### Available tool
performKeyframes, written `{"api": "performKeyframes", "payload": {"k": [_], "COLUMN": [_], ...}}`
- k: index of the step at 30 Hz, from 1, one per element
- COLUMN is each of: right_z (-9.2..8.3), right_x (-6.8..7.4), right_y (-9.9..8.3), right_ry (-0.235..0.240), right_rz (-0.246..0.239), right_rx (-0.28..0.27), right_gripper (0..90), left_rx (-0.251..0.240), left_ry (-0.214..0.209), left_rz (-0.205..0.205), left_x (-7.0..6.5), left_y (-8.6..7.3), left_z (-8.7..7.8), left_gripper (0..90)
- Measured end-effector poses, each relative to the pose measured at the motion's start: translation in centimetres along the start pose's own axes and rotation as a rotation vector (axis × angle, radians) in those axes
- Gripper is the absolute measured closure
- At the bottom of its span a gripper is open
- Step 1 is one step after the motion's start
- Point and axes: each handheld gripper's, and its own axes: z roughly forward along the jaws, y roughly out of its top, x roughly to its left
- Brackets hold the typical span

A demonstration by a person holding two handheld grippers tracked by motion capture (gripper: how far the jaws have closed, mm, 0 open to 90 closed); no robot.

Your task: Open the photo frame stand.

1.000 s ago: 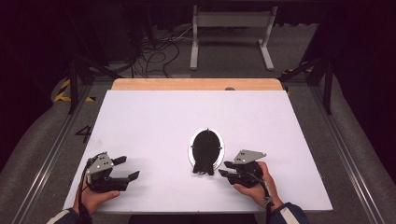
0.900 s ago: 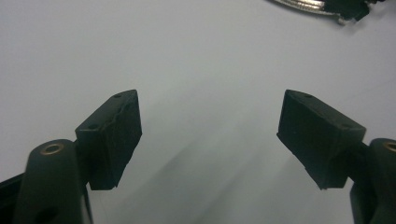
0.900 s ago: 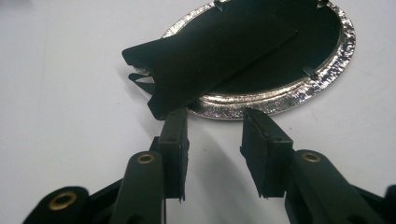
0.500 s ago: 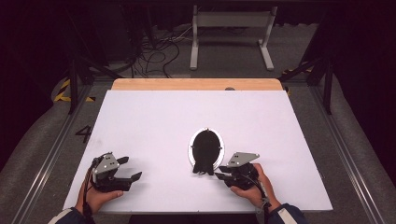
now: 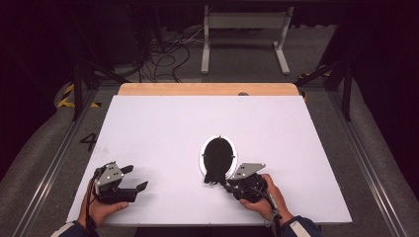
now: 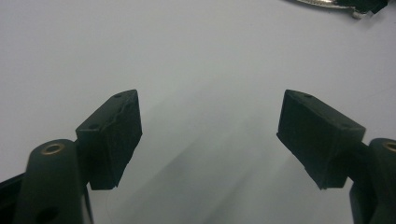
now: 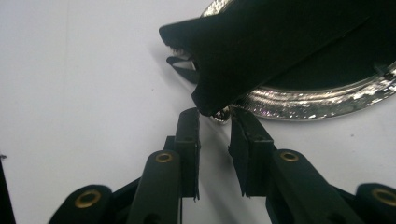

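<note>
Right tool (image 7: 214, 122) nearly together at the black oval dish (image 5: 218, 156); left tool (image 6: 210, 135) apart (bare white table (image 5: 163, 128)).

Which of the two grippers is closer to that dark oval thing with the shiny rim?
The right. The right gripper sits at the near edge of the dark oval thing, its jaws nearly closed around a small part there. The left gripper rests well off to its left, open.

White table (image 5: 163, 128), wood strip at far edge (image 5: 207, 89); cables (image 5: 168, 52) & grey frame (image 5: 244, 29) on floor behind.
</note>
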Motion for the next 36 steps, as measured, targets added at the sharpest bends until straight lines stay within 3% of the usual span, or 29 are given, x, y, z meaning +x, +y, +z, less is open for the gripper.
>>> {"api": "performKeyframes", "payload": {"k": [3, 9, 12, 15, 16, 17, 20, 26, 30, 34, 36], "right_z": [0.0, 0.3, 0.3, 0.3, 0.4, 0.4, 0.2, 0.1, 0.4, 1.0, 1.6], "right_x": [0.0, 0.1, -0.4, -0.6, -0.9, -0.9, -1.4, -1.8, -2.5, -3.5, -4.0], "right_y": [0.1, 0.3, 0.1, 0.0, -0.1, -0.1, -0.3, -0.4, -0.6, -0.8, -1.0], "right_ry": [-0.001, -0.009, 0.034, 0.051, 0.073, 0.073, 0.122, 0.178, 0.249, 0.366, 0.420], "right_rz": [0.002, 0.005, 0.062, 0.087, 0.119, 0.119, 0.195, 0.252, 0.329, 0.448, 0.493], "right_rx": [0.004, -0.004, -0.026, -0.037, -0.050, -0.050, -0.084, -0.129, -0.166, -0.224, -0.222], "right_gripper": [73.2, 73.2, 72.3, 71.6, 70.8, 70.8, 70.9, 69.2, 66.7, 60.7, 58.8], "left_rx": [0.010, 0.031, 0.036, 0.044, 0.048, 0.055, 0.063, 0.073, 0.084, 0.102, 0.098], "left_ry": [-0.003, -0.014, -0.015, -0.015, -0.016, -0.013, -0.012, -0.014, -0.012, 0.008, 0.007], "left_rz": [-0.007, 0.020, 0.012, 0.018, 0.014, 0.028, 0.023, 0.022, 0.026, 0.046, 0.046], "left_x": [-0.2, -0.3, -0.3, -0.2, -0.3, -0.3, -0.3, -0.2, -0.3, -0.5, -0.6], "left_y": [-0.1, -0.1, -0.2, -0.2, -0.2, -0.2, -0.3, -0.3, -0.3, -0.2, -0.1], "left_z": [0.1, 0.4, 0.5, 0.6, 0.7, 0.7, 0.8, 0.9, 1.1, 1.2, 1.2], "left_gripper": [22.4, 22.4, 22.2, 22.0, 22.0, 22.0, 21.8, 21.4, 21.1, 20.5, 20.4]}}
